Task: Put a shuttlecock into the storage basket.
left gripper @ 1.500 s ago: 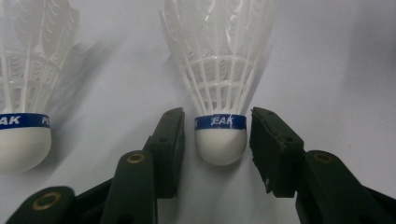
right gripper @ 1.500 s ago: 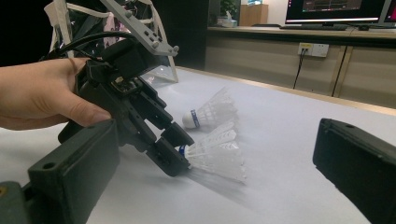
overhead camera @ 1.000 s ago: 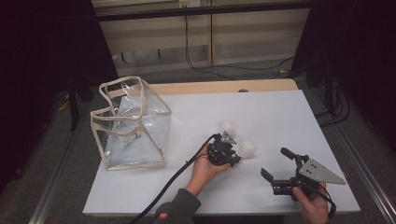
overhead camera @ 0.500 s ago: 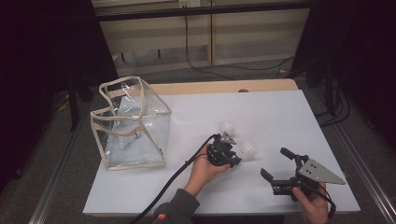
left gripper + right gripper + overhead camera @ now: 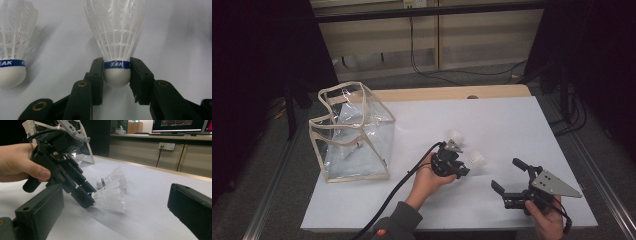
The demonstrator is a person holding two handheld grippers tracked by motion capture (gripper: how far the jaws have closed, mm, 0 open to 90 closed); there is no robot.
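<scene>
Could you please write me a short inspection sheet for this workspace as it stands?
Surface: white table top, wooden strip along the far edge.
Job's things: two white shuttlecocks; one clamped at its cork, the second shuttlecock lying beside it.
Clutter: clear bag with beige trim, open, standing at the table's left.
Grippers: left gripper shut on the shuttlecock; right gripper open, holding nothing.
Cables: black cable trailing from the left gripper.
Surroundings: dark floor, cables along the far wall.

A clear plastic bag (image 5: 352, 135) with cream trim stands open on the left part of the white table (image 5: 512, 125), near a second shuttlecock (image 5: 456, 136).
</scene>
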